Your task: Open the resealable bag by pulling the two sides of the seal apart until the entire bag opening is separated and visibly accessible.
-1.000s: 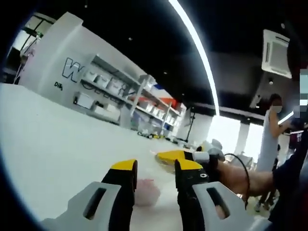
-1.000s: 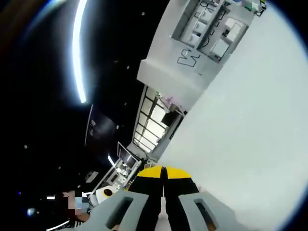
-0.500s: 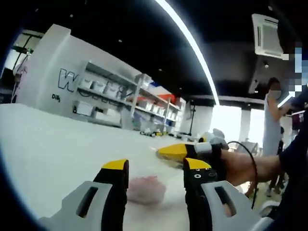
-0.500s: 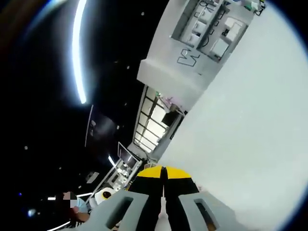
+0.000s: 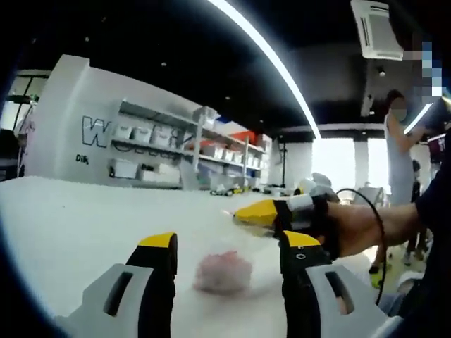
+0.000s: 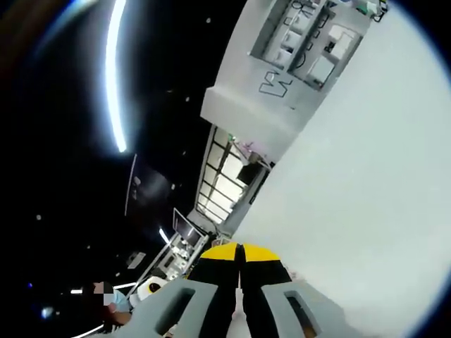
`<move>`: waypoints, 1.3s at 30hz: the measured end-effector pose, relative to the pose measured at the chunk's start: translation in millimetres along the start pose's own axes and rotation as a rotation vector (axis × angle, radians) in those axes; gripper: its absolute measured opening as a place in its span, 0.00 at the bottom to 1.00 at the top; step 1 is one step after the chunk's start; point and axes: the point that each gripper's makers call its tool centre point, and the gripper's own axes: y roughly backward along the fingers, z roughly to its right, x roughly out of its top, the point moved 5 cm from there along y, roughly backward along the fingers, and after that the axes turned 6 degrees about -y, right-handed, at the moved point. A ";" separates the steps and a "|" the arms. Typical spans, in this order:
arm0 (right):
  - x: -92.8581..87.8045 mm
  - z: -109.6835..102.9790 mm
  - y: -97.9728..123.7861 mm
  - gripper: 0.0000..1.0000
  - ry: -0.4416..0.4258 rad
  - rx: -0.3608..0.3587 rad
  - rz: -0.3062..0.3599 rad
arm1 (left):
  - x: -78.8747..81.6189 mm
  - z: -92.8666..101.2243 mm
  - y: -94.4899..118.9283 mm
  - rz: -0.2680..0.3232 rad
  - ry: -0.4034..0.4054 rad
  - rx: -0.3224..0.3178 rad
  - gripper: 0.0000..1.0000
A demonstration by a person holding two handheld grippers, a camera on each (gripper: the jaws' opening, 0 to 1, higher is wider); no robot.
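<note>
Pink-filled bag [image 5: 224,271] flat on white worktop [image 5: 70,225], between and just ahead of left gripper [image 5: 229,243] jaws. Left jaws spread wide, gripping nothing; presumably held so to straddle one side of the seal. Right gripper [image 5: 243,213] jaws pressed together just above bag, beyond left jaws; cannot tell whether bag film is pinched. Judged early: opening not yet separated. Close left jaws on opposite lip before pulling.

bag [image 5: 224,271] | clear, pink lump inside, blurry | lying on white tabletop | seal state n/a
</note>
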 end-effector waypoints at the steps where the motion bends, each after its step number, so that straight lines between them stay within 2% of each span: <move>1: -1.1 -0.1 0.7 0.00 0.001 0.000 0.000 | -1.1 0.0 -0.1 -0.006 -0.002 0.000 0.60; 7: 1.0 0.9 1.6 0.00 -0.005 -0.003 0.002 | -5.6 1.1 -1.0 -0.011 -0.038 -0.006 0.70; 18: -9.8 -2.9 8.3 0.00 -0.007 -0.004 0.002 | -20.1 3.4 -1.7 -0.070 -0.119 0.001 0.76; 21: -10.2 -2.5 9.0 0.00 -0.009 -0.005 0.003 | -21.8 4.2 -2.4 -0.075 -0.125 0.006 0.80; 24: -13.3 -4.3 10.7 0.00 -0.008 -0.005 0.002 | -22.8 2.4 -3.9 -0.061 -0.105 0.011 0.90; 31: -9.8 -0.9 11.6 0.00 -0.018 -0.008 0.007 | -24.0 2.7 -3.5 -0.060 -0.082 0.010 0.92; 34: -9.7 -0.8 12.3 0.00 -0.027 -0.007 0.012 | -25.8 2.5 -5.9 -0.060 -0.089 0.013 1.00; 35: -9.2 -0.6 12.0 0.00 -0.028 -0.007 0.011 | -28.2 1.6 -5.9 -0.080 -0.091 0.021 0.99; 39: -7.6 -1.2 10.7 0.00 -0.032 -0.005 0.013 | -27.1 1.8 -6.9 -0.082 -0.102 0.015 0.99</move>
